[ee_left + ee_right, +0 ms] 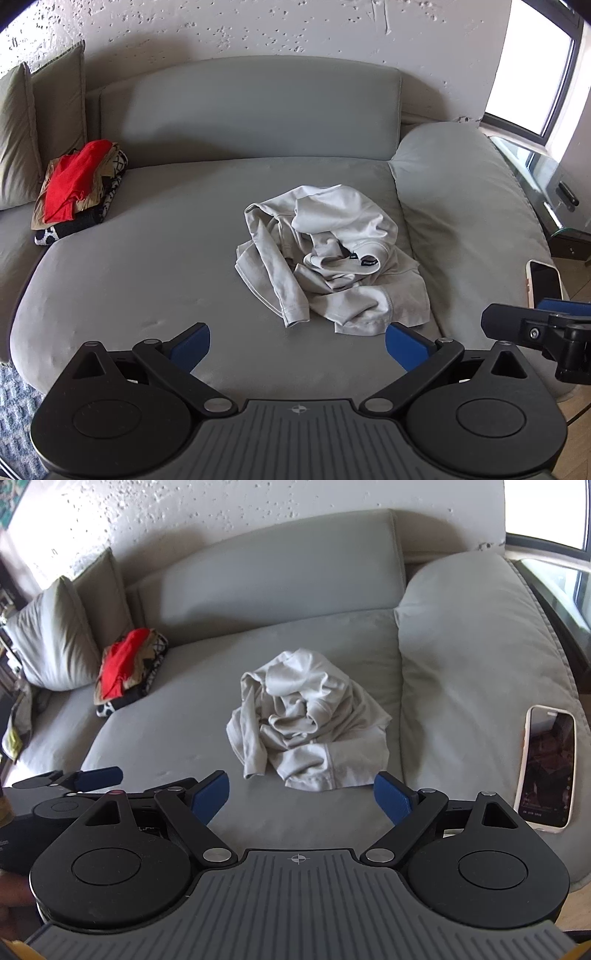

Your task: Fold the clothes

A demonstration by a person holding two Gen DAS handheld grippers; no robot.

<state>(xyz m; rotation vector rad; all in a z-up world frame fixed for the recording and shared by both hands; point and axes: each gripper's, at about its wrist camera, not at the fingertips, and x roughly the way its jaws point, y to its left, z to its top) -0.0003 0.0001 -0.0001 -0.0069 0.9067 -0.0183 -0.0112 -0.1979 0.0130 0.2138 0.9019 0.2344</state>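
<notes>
A crumpled light grey garment (328, 258) lies in a heap in the middle of the grey sofa seat (147, 266); it also shows in the right wrist view (306, 723). My left gripper (297, 345) is open and empty, just short of the heap's near edge. My right gripper (301, 797) is open and empty, also just short of the heap. The right gripper shows at the right edge of the left wrist view (546, 325). The left gripper shows at the left of the right wrist view (74, 779).
A stack of folded clothes with a red piece on top (77, 184) sits at the seat's back left, beside cushions (18, 140). A phone (546, 768) lies on the padded right armrest (480, 657). A glass side table (546, 184) stands at the right.
</notes>
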